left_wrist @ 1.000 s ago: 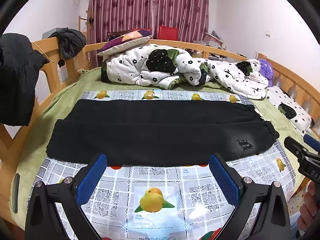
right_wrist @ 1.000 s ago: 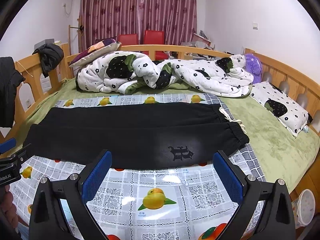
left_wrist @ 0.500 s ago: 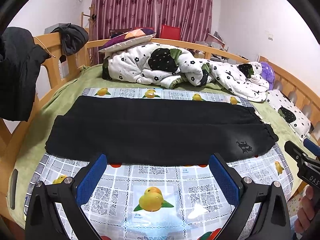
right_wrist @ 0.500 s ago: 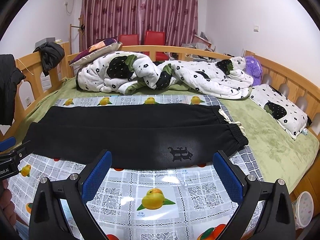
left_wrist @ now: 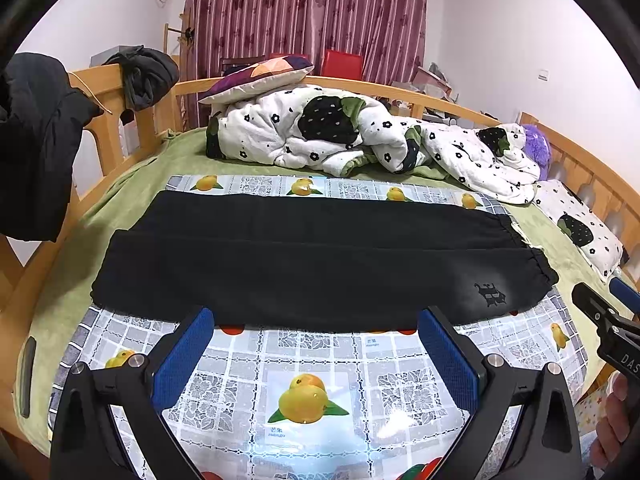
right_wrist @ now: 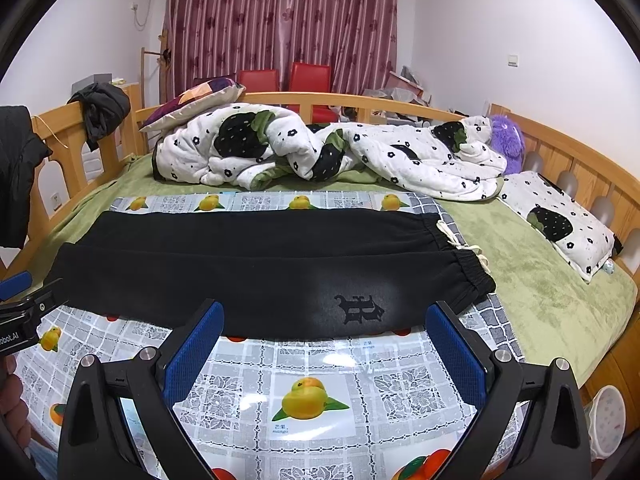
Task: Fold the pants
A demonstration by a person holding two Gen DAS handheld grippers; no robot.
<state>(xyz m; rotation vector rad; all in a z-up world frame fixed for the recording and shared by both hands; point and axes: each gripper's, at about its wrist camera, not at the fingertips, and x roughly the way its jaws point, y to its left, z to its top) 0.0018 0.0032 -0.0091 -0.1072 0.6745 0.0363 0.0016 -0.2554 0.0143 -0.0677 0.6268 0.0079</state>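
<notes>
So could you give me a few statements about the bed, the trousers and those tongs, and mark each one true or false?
1. The black pants lie spread flat on the mango-print cloth. True.
2. The left tongs are clamped on the pants. False: their jaws stand wide apart, holding nothing, short of the near edge.
3. The pants' waistband, with its white drawstring, is at the right end. True.
4. The right tongs hold the drawstring. False: they are open and empty.
5. A purple plush toy sits beside the flowered quilt. True.
</notes>
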